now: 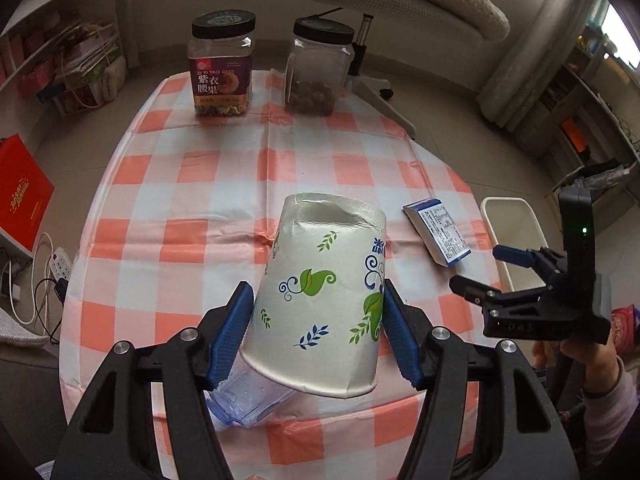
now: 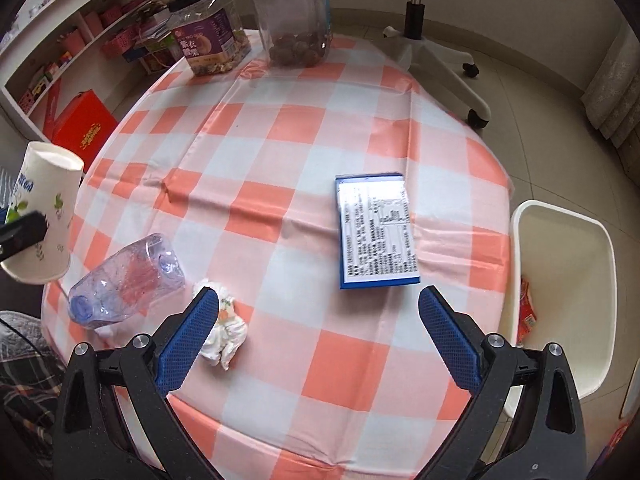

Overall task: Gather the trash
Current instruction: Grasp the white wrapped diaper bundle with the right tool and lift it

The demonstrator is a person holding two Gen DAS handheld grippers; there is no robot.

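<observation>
A white paper cup (image 1: 320, 300) with green and blue leaf prints hangs upside down above the checked table, my left gripper (image 1: 318, 320) shut on its sides; the right wrist view shows the cup (image 2: 42, 208) at the far left. Under it lies a crushed clear plastic bottle (image 1: 248, 400) (image 2: 128, 276). My right gripper (image 2: 318, 320) (image 1: 476, 266) stands open over the table's near edge with nothing between its fingers. A crumpled white tissue (image 2: 224, 328) lies beside its left finger. A blue and white box (image 2: 376, 232) (image 1: 438, 230) lies flat ahead of it.
A white bin (image 2: 560, 280) (image 1: 516, 220) stands off the table's right edge with a red wrapper (image 2: 528, 308) inside. Two black-lidded jars (image 1: 222, 64) (image 1: 318, 68) stand at the table's far end. An office chair base (image 2: 436, 52) is beyond them, shelves and a red box (image 2: 86, 128) at left.
</observation>
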